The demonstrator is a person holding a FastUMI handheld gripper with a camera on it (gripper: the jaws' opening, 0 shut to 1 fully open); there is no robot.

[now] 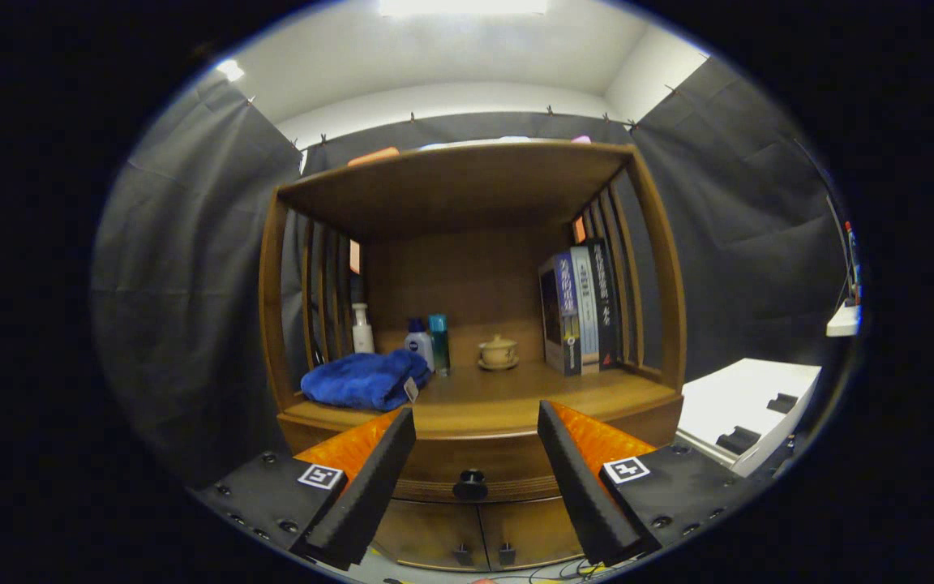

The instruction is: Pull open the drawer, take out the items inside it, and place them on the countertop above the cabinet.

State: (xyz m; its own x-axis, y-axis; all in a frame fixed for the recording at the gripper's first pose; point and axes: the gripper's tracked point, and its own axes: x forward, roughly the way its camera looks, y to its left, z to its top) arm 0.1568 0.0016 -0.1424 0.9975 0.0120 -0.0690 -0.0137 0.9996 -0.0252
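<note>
A wooden cabinet stands ahead of me, with an open shelf space above a countertop. Under the countertop's front edge runs a closed drawer with a dark round knob. My gripper is open, its two black-padded orange fingers spread wide with nothing between them. The knob lies in the gap between the fingers, a short way beyond and below their tips. What the drawer holds is hidden.
On the countertop lie a blue folded towel, a white pump bottle, two small bottles, a lidded cup on a saucer and upright books. Two small doors sit below the drawer. A white unit stands at right.
</note>
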